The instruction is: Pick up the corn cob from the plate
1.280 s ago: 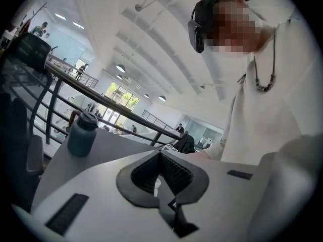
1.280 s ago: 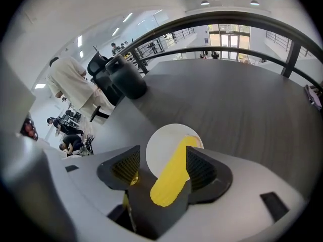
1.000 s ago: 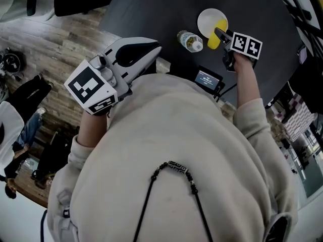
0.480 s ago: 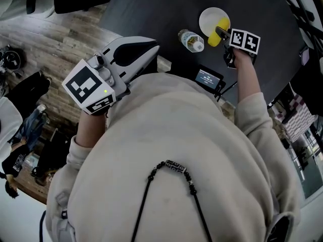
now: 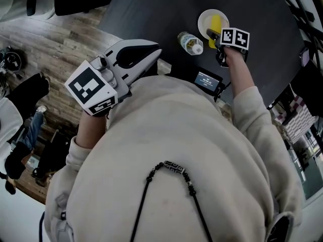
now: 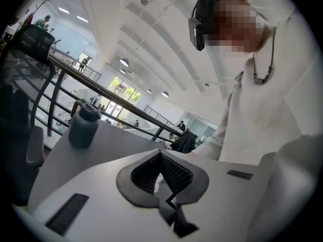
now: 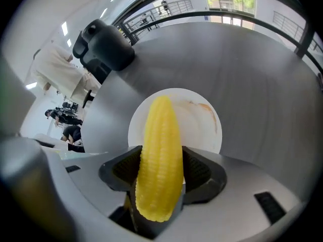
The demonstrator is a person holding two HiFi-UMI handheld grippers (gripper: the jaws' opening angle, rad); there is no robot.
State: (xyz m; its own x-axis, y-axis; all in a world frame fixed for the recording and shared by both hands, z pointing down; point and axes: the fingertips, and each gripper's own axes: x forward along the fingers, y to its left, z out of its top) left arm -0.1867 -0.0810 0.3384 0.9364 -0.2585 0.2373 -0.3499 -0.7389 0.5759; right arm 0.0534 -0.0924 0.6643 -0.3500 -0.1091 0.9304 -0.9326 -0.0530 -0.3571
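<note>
Right claw (image 5: 216, 35) lower over plate (image 5: 204, 19) than before, closing around corn cob (image 7: 160, 150), left claw (image 6: 160, 156) together, unmoved

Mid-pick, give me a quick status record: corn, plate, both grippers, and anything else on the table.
corn: yellow cob lying on the plate, near end between the right gripper's jaws
plate: white, round, on the dark table
right gripper: pointing down over the plate, jaws closing around the corn
left gripper: held off the table by the person's chest, jaws together, empty
nearby: bottle left of the plate; small screen device at the table's near edge
</note>
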